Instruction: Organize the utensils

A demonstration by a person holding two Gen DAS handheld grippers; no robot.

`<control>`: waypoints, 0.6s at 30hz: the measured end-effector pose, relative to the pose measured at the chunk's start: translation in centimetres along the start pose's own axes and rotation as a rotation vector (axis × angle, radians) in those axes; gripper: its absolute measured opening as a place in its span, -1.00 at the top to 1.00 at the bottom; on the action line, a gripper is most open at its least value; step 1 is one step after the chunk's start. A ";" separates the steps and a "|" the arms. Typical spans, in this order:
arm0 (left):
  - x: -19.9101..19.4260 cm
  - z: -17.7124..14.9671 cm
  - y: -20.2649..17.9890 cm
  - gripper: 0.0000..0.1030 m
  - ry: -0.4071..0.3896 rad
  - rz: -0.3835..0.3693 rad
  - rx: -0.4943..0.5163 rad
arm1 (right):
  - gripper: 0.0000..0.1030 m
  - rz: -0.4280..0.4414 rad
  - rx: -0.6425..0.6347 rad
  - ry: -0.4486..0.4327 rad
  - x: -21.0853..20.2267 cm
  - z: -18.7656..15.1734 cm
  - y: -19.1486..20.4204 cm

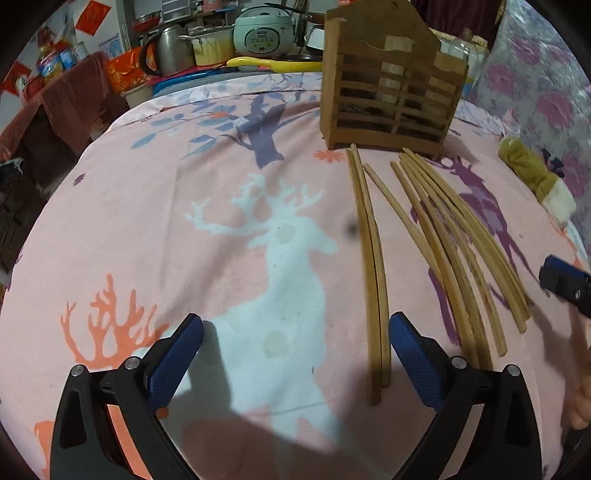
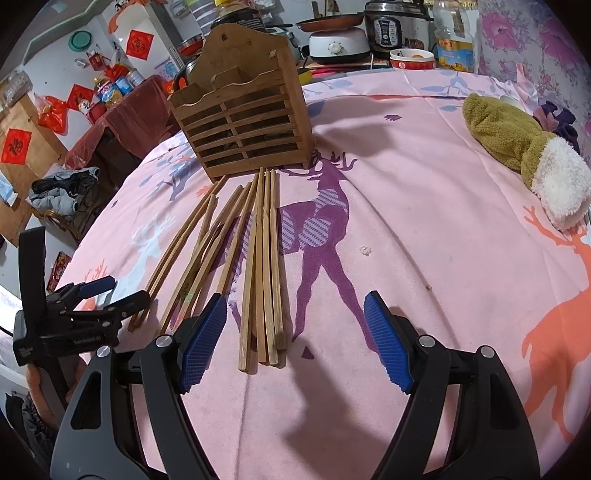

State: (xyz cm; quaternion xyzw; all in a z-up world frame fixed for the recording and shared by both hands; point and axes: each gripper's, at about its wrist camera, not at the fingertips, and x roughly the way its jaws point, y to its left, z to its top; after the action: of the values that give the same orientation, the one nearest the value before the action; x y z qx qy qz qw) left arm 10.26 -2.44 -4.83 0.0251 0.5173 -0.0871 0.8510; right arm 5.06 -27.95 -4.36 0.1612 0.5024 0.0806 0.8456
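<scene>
Several wooden chopsticks lie on the pink deer-print cloth in front of a slatted wooden utensil holder (image 1: 388, 92) (image 2: 240, 122). In the left wrist view, a pair of chopsticks (image 1: 375, 277) ends just inside the right finger of my open left gripper (image 1: 295, 325). The pads do not touch it. A fan of more chopsticks (image 1: 461, 258) lies to the right. My right gripper (image 2: 295, 301) is open over the near ends of a chopstick bunch (image 2: 262, 277), which rests on the cloth. The left gripper (image 2: 122, 291) shows at the left of the right wrist view.
An olive and white plush item (image 2: 517, 147) lies at the far right of the cloth (image 2: 424, 240). Behind the table stand a rice cooker (image 1: 264, 33), a kettle (image 1: 170, 51), a pressure cooker (image 2: 388, 27) and bottles. A cloth-draped stand (image 2: 122, 125) is off the left edge.
</scene>
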 end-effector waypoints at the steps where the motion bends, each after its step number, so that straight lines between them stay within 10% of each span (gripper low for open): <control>1: 0.0 0.2 0.7 -0.91 -0.002 0.018 -0.030 | -0.45 0.000 0.000 -0.001 0.0 0.0 0.0; 5: 0.2 0.6 3.2 -0.89 -0.003 0.036 -0.132 | -0.45 0.001 -0.006 0.002 0.0 0.0 0.1; 18: 0.0 0.2 0.3 -0.58 -0.018 0.037 0.005 | -0.29 0.046 0.005 0.004 -0.4 -0.1 0.0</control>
State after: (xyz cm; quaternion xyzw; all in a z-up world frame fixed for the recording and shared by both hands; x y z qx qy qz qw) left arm 10.50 -2.16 -4.75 0.0363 0.5091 -0.0728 0.8569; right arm 4.80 -28.03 -4.07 0.1747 0.5003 0.0992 0.8422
